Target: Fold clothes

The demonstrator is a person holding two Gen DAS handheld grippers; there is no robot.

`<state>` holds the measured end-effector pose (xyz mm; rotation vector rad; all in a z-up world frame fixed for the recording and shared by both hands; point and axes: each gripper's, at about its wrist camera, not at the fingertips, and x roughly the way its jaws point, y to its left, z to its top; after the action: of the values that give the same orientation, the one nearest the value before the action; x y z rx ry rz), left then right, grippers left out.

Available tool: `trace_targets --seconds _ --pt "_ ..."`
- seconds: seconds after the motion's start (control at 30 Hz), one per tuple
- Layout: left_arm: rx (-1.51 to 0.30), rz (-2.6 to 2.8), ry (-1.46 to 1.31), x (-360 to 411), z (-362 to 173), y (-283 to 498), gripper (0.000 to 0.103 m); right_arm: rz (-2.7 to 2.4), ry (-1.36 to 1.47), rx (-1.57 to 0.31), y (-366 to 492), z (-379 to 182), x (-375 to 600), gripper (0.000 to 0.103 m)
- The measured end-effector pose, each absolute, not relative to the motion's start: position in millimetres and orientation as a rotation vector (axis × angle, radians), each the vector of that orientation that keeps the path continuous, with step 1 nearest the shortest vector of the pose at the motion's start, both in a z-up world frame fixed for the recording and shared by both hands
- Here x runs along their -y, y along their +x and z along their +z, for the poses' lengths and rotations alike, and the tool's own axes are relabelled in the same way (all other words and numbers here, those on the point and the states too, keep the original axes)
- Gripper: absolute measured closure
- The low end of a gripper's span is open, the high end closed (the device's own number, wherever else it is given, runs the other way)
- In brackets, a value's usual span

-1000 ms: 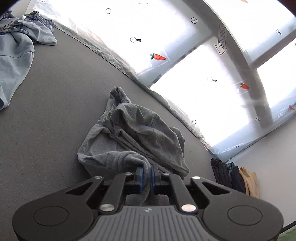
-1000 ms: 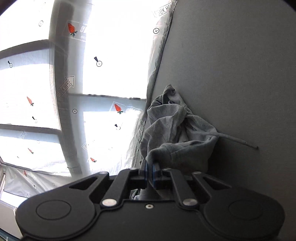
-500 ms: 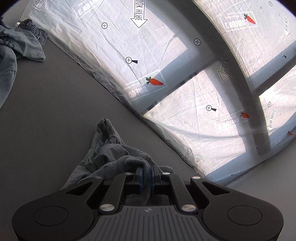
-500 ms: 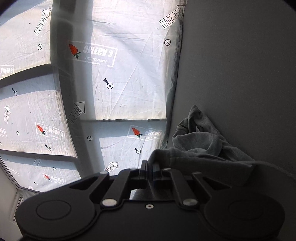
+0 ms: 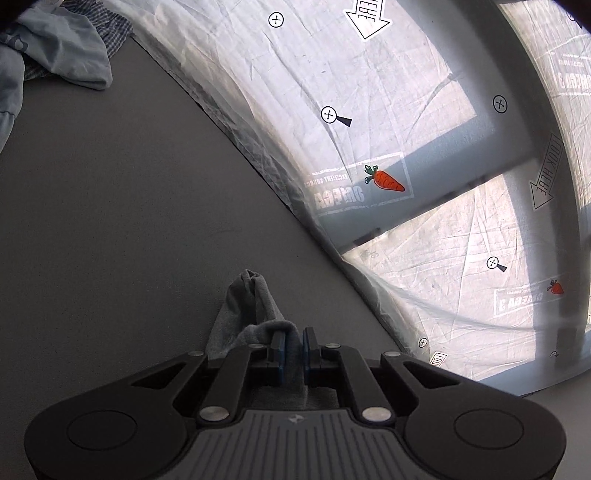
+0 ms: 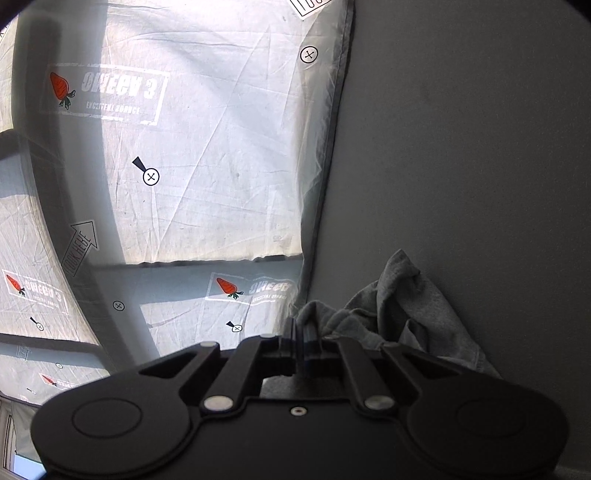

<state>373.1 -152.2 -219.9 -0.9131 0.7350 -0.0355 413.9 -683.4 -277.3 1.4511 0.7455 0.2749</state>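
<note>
left gripper [image 5: 291,347] up close, its 2 blue pads pinching a fold of the 1 grey garment [image 5: 251,314], which trails ahead onto the dark grey table [image 5: 129,221]. right gripper [image 6: 300,341] clamped tight on another edge of that same grey garment [image 6: 406,314], bunched just beside it. further out, 1 pale blue garment [image 5: 55,59] over 1 checked cloth [image 5: 114,29] at the far corner. beyond the edge, printed plastic sheeting [image 5: 369,110], 2 carrots showing.

Strong backlight through translucent sheet [image 5: 369,92]; grey surface [image 5: 110,221] dim; fisheye bending, dark corner vignette.
</note>
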Motion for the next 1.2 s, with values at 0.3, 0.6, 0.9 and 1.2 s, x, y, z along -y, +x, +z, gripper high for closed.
trace_targets --seconds 0.3,0.6,0.9,1.2 --pt "-0.659 0.075 -0.781 129 -202 398 0.072 0.199 1.149 -0.732 431 -247 677 0.061" --pt "-0.767 -0.048 -0.200 214 -203 406 0.040 0.133 0.805 -0.832 406 -239 663 0.059" --pt "-0.809 -0.098 -0.067 241 -224 447 0.052 0.136 0.670 -0.889 412 -246 643 0.059" --pt "-0.659 -0.006 -0.516 174 -201 443 0.101 0.148 0.634 -0.910 414 -249 634 0.072"
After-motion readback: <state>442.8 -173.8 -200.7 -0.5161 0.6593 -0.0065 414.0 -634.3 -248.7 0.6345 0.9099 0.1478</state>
